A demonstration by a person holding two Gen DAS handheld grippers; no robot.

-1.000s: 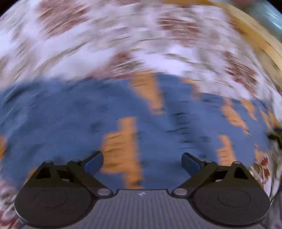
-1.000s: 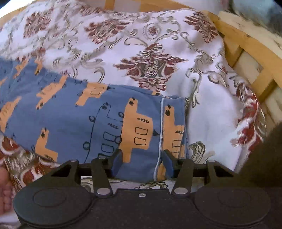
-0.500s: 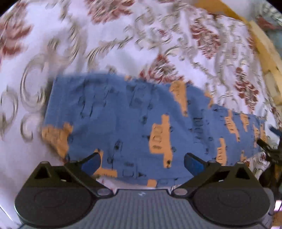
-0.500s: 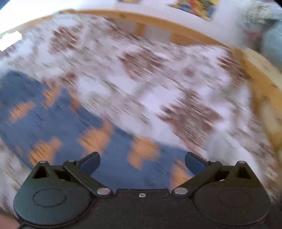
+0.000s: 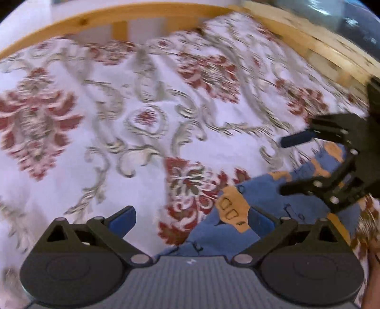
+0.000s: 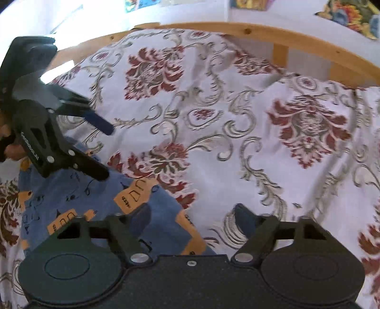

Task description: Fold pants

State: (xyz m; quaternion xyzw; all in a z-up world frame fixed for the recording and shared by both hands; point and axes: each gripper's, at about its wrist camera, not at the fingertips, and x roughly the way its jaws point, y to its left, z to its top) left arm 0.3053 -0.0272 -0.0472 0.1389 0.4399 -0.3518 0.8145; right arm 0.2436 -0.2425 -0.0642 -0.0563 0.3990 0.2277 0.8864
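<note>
The blue pants (image 5: 266,202) with orange vehicle prints lie folded and flat on the patterned bedspread, at the lower right of the left wrist view and the lower left of the right wrist view (image 6: 95,197). My left gripper (image 5: 191,218) hovers open just left of the pants, nothing between its fingers. My right gripper (image 6: 192,214) is open too, over the pants' right edge, holding nothing. Each gripper shows in the other's view: the right gripper (image 5: 283,166) above the pants, the left gripper (image 6: 106,153) above their far side.
The white bedspread (image 5: 118,118) with red floral medallions covers the bed. A wooden bed frame (image 6: 261,31) runs along the far side, with a wall and colourful pictures (image 6: 351,14) behind. A hand (image 6: 9,147) holds the left gripper.
The right gripper, shut on the pants' edge a second ago, has opened and let go. Both grippers have lifted and tilted up, now facing the far bed frame.
</note>
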